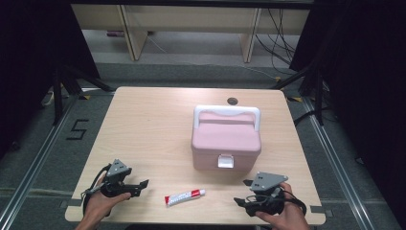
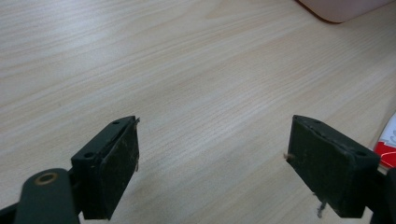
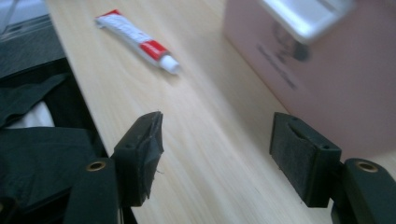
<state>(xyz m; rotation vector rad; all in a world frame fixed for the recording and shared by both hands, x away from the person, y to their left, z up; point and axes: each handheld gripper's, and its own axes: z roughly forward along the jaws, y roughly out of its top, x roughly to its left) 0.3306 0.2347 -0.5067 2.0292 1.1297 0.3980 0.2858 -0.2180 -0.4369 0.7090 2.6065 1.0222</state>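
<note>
A pink box (image 1: 226, 139) with a white handle (image 1: 226, 111) and a white front latch (image 1: 225, 161) stands closed on the right half of the wooden table (image 1: 143, 129). A red and white tube (image 1: 185, 196) lies near the front edge, between my two grippers. My left gripper (image 1: 141, 187) rests at the front left, open, with bare wood between its jaws (image 2: 215, 126); the tube (image 2: 387, 144) peeks in just beyond its right jaw. My right gripper (image 1: 242, 191) is at the front right, open and holding nothing (image 3: 217, 119). It points along the box's front wall (image 3: 317, 79) toward the tube (image 3: 137, 39).
The table's front edge runs right beside the right gripper's left jaw, with dark cloth (image 3: 42, 140) below it. A small round cable hole (image 1: 232, 100) sits at the table's far edge. Bare wood lies left of the box.
</note>
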